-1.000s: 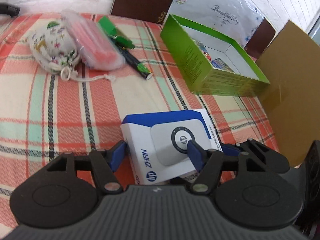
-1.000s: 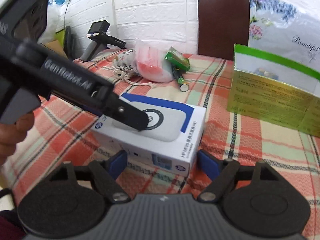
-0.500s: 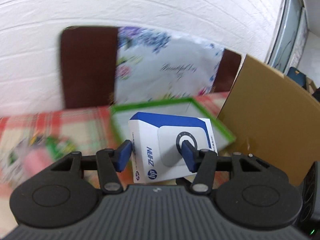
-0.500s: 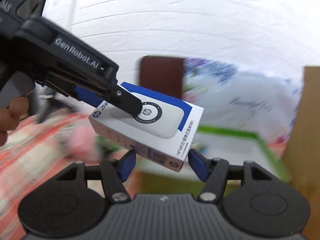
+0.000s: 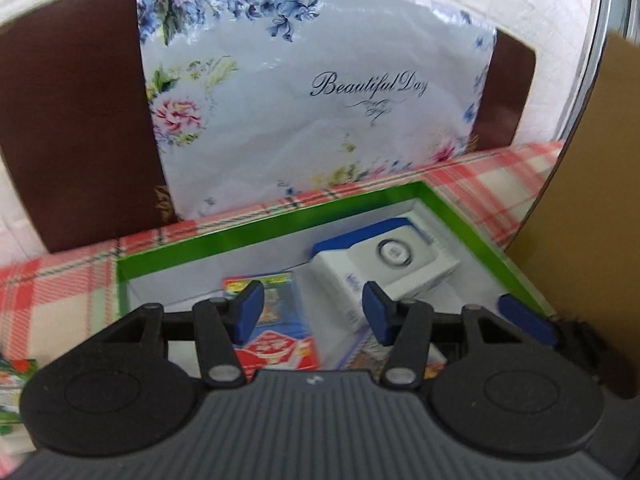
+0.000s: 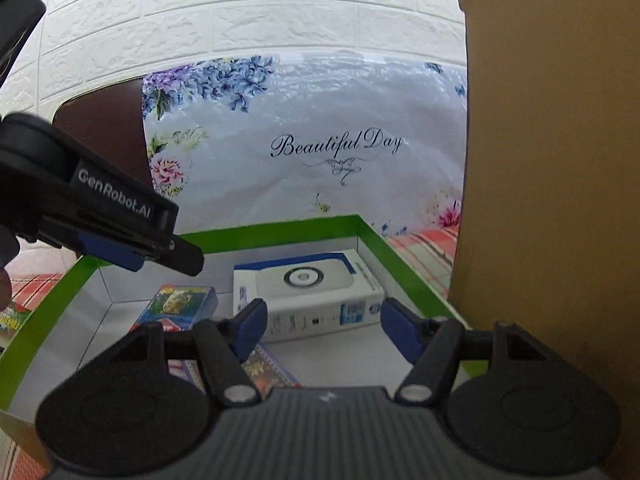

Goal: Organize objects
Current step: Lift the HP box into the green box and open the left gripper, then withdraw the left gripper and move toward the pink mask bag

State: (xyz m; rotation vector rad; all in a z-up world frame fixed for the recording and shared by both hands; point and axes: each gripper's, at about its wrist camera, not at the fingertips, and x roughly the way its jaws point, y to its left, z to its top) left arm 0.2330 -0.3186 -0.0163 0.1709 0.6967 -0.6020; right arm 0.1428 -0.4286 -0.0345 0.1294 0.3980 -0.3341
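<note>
The white and blue HP box (image 5: 390, 258) lies flat inside the green box (image 5: 256, 236), toward its far right corner; it also shows in the right wrist view (image 6: 308, 292). My left gripper (image 5: 312, 312) is open and empty above the green box, just short of the HP box. My right gripper (image 6: 322, 328) is open and empty, hovering in front of the HP box. The left gripper's fingers (image 6: 132, 254) show at the left of the right wrist view.
Small card packs (image 6: 180, 304) lie in the green box (image 6: 280, 234) left of the HP box. A cardboard panel (image 6: 552, 200) stands close on the right. A floral bag (image 5: 312, 92) and brown chair backs (image 5: 72, 128) stand behind the checked tablecloth (image 5: 52, 292).
Both grippers carried the HP box from the tablecloth up and over into the green box, then let go. Both now stand open and the box rests inside.
</note>
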